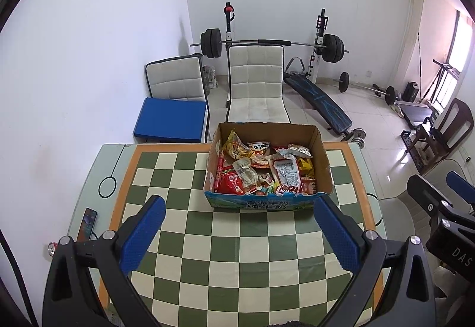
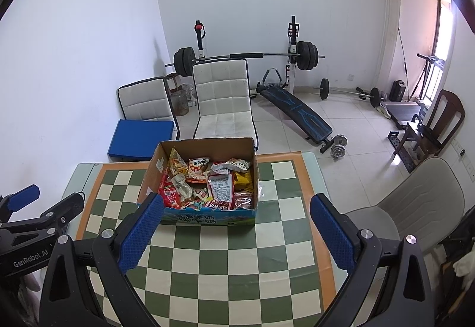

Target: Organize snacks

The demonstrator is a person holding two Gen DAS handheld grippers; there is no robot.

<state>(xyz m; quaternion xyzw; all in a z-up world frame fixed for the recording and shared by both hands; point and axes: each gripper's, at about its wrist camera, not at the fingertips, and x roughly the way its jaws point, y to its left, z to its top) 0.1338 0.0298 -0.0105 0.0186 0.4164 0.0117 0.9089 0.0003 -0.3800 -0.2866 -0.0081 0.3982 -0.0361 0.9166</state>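
Observation:
An open cardboard box stands at the far side of the checkered table. It is full of snack packets, mostly red, yellow and white. It also shows in the right wrist view, with the snacks inside. My left gripper is open and empty, held above the table in front of the box. My right gripper is open and empty, also short of the box. Each gripper shows at the edge of the other's view.
A phone and a red can lie at the table's left edge. Two white chairs and a blue pad stand behind the table. A beige chair is at the right. Weight equipment fills the floor beyond.

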